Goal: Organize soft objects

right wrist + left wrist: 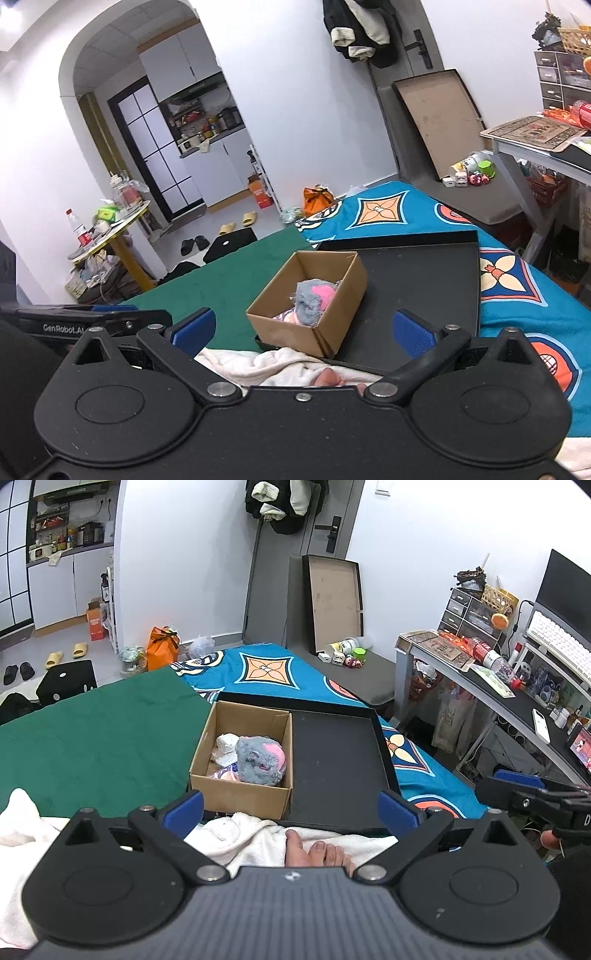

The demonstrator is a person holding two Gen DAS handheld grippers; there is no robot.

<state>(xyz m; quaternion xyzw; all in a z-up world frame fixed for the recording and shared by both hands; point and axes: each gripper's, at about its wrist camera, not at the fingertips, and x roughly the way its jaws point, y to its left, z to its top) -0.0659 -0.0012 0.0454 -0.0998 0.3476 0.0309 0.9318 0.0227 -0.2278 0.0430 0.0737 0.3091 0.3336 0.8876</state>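
White towel (255, 834) lies nearest, under two empty claws: the left gripper (291, 808) and right gripper (303, 332) both stand wide apart, holding nothing. Beyond them, a cardboard box (236, 794) sits in a black tray (332, 760) on the bed, a grey-and-pink plush toy (260, 760) inside.

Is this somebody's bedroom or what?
Probably a small one-room flat: a bed with a blue patterned sheet, a cluttered desk with a white keyboard, and grey kitchen cupboards through the archway.
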